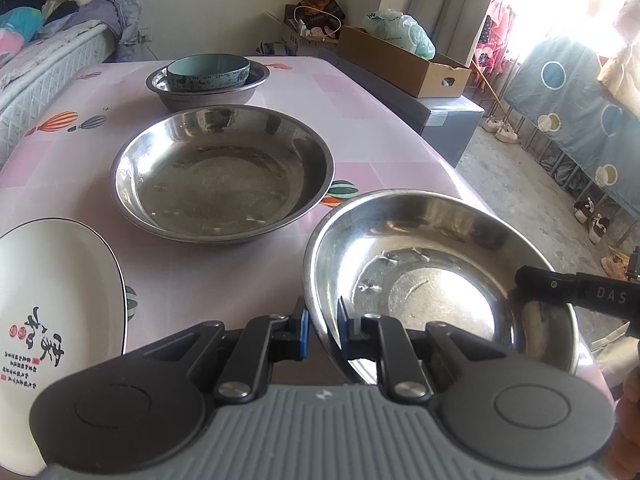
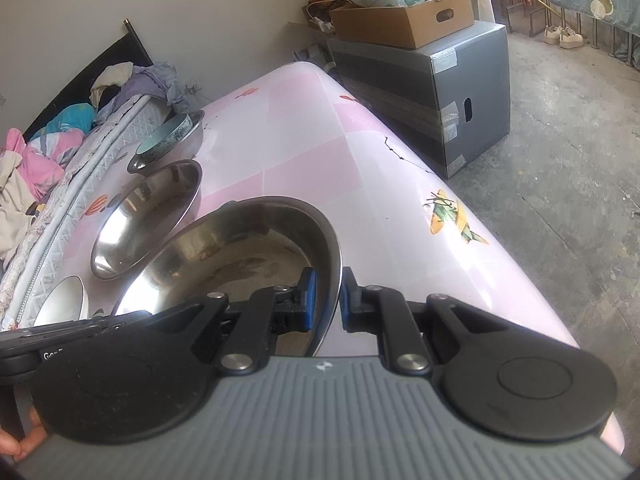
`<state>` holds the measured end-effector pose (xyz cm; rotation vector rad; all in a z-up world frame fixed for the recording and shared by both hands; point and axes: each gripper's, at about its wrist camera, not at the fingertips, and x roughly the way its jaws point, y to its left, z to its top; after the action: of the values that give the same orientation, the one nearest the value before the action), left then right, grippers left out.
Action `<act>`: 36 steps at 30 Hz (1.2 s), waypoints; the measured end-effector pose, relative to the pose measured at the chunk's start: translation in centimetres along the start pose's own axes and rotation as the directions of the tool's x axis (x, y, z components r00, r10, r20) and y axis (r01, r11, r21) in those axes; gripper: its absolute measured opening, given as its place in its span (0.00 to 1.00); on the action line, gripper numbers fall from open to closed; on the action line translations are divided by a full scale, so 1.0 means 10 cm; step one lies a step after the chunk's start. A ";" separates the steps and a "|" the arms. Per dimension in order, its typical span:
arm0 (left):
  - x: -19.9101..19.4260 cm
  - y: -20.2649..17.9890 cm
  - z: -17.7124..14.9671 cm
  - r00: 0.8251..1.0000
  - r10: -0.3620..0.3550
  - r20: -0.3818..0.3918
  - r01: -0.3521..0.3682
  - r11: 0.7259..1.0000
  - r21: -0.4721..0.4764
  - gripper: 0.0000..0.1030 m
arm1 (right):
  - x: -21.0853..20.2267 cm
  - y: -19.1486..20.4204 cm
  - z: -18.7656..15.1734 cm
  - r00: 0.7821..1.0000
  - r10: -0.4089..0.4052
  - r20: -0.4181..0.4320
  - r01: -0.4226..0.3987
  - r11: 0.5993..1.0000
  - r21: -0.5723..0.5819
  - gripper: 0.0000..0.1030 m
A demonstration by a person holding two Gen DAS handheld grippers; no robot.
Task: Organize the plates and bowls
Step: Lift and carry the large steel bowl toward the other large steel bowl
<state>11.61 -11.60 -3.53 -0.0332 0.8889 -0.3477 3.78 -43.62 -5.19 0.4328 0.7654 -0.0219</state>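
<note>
A steel bowl [image 1: 432, 280] is held over the near right part of the pink table [image 1: 360, 120]. My left gripper [image 1: 323, 330] is shut on its near left rim. My right gripper [image 2: 329, 300] is shut on the opposite rim of the same bowl [image 2: 240, 256], and its finger shows in the left wrist view [image 1: 576, 292]. A larger steel bowl [image 1: 222, 178] sits mid-table, also seen in the right wrist view [image 2: 148, 216]. Behind it, a teal bowl [image 1: 208, 70] sits nested in another steel bowl [image 1: 208, 92]. A white plate [image 1: 52, 304] with black characters lies near left.
A bed with clothes [image 2: 48, 152] runs along the table's left side. A grey box [image 2: 432, 96] with a cardboard box [image 2: 404, 16] on top stands past the table's right edge, on the concrete floor [image 2: 560, 160]. Shoes and a curtained rack [image 1: 568, 120] lie at far right.
</note>
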 end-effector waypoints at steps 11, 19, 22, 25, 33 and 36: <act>-0.10 0.06 0.11 0.999 0.004 0.040 -0.004 1.000 0.001 0.15 | -0.06 0.11 0.12 1.000 0.014 0.026 -0.013 1.000 -0.019 0.11; -0.24 0.21 0.27 0.996 0.023 0.087 -0.022 1.000 -0.011 0.15 | -0.06 0.33 0.29 0.998 0.043 0.055 -0.040 0.998 -0.045 0.12; -0.27 0.29 0.32 0.995 0.036 0.098 -0.034 0.999 -0.021 0.15 | -0.03 0.44 0.36 0.996 0.058 0.061 -0.054 0.997 -0.058 0.12; -0.28 0.40 0.37 0.993 0.053 0.103 -0.050 0.998 -0.032 0.15 | 0.03 0.58 0.43 0.995 0.075 0.064 -0.070 0.995 -0.071 0.12; -0.24 0.68 0.52 0.989 0.098 0.107 -0.092 0.994 -0.058 0.16 | 0.30 0.92 0.62 0.992 0.118 0.053 -0.112 0.988 -0.107 0.13; -0.19 0.79 0.60 0.988 0.116 0.103 -0.109 0.992 -0.069 0.17 | 0.46 1.03 0.69 0.990 0.134 0.040 -0.128 0.985 -0.116 0.13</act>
<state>17.33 -4.21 0.32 -0.0592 0.7915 -0.2103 13.50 -36.33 -0.03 0.3728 0.6863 0.1335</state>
